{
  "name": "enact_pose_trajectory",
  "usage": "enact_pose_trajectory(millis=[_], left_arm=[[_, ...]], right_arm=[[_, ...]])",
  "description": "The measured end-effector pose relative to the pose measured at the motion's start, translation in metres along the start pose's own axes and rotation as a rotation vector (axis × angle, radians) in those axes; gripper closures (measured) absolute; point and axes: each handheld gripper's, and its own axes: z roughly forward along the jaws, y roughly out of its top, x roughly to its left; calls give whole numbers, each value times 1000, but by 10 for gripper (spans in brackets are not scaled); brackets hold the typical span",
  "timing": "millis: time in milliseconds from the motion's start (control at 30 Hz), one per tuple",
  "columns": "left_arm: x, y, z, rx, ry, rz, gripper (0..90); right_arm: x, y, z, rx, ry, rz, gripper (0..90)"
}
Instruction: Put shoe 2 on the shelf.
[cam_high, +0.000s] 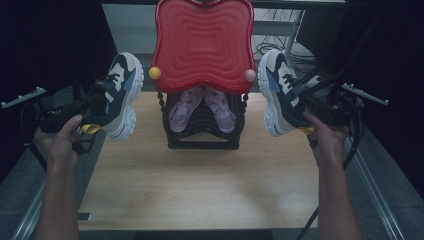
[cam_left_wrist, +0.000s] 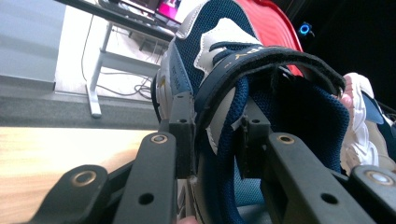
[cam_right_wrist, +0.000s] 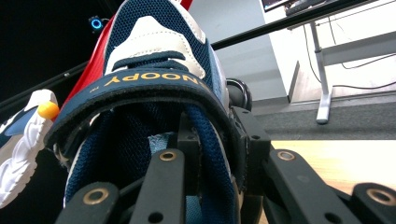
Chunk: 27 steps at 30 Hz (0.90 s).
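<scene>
Two navy-and-cream mesh sneakers hang above the wooden table's side edges: our left gripper (cam_high: 102, 102) pinches one sneaker (cam_high: 121, 95), our right gripper (cam_high: 305, 102) the other sneaker (cam_high: 278, 92); two lilac sandals (cam_high: 202, 107) sit on the black rack (cam_high: 202, 137) at the far edge.

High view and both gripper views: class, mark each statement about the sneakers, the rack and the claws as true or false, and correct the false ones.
1. Each claw holds a navy-and-cream sneaker above the table. True: the left claw holds the left sneaker, and the right claw holds the right sneaker.
2. The red tray lies flat on the table. False: it stands upright atop the black rack.
3. A pair of pink sandals sits in the rack. True.
4. The right claw grips its sneaker by the sole. False: one jaw is inside the opening, pinching the side wall.
5. The table holds a third sneaker. False: only the rack stands there.
</scene>
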Motion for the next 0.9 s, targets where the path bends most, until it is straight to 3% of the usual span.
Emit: enact_pose_trajectory(millis=[500, 800, 900], left_arm=[[-11, 24, 5, -21, -35, -13, 724], [-19, 40, 8, -23, -54, -21, 724], [-24, 45, 10, -20, -52, -6, 724]], right_arm=[[16, 20, 0, -23, 11, -2, 754], [30, 41, 3, -36, 25, -16, 754], [33, 49, 3, -46, 34, -9, 754]])
